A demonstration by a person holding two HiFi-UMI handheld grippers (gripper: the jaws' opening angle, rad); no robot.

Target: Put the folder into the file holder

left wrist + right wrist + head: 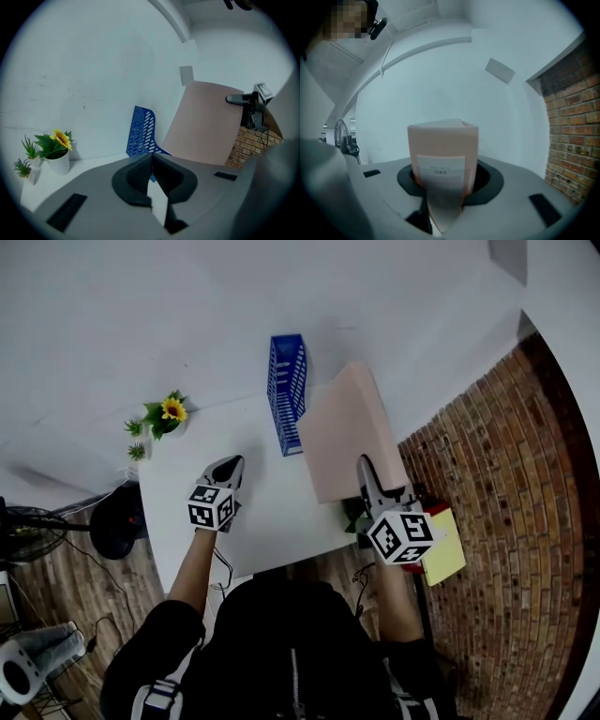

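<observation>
Holding the pink folder (347, 432) by its spine in your right gripper (367, 474), centre right of frame, line its far edge over the blue file holder (288, 390) just left; your left gripper (228, 468), jaws together and empty, can steady that holder.

Left tool (151, 156), jaws together; blue file holder (142, 133) ahead.

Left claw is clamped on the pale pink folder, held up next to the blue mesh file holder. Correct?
Wrong claw. The right claw is clamped on the pale pink cardboard folder, held up next to the blue mesh file holder; the right gripper view shows it. The left claw is shut on nothing.
</observation>
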